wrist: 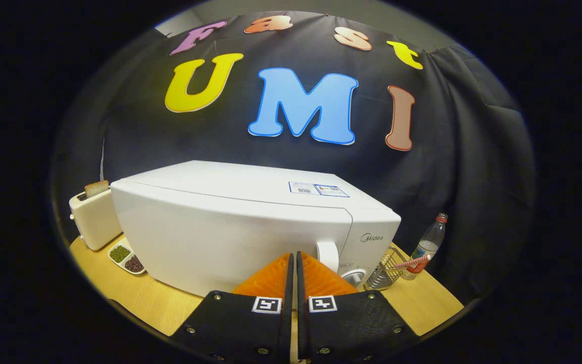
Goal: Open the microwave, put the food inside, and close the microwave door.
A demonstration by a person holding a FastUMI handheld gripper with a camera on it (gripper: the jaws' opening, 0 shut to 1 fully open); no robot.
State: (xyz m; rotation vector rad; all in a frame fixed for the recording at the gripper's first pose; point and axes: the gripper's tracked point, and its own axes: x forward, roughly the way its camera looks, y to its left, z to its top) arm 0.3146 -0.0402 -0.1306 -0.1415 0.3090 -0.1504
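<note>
I see my gripper (293,260) with its fingers pressed together on nothing, just before the closed door of the white microwave (250,222) standing mid-desk (134,298), toaster (94,217) at its left end

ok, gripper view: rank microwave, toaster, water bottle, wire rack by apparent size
1. microwave
2. toaster
3. and 4. water bottle and wire rack look alike; no ranking.
Claw shut, just before the microwave door.

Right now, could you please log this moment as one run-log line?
gripper: shut, empty, just before door | microwave: door closed | handle: untouched | step: open door pending
</note>
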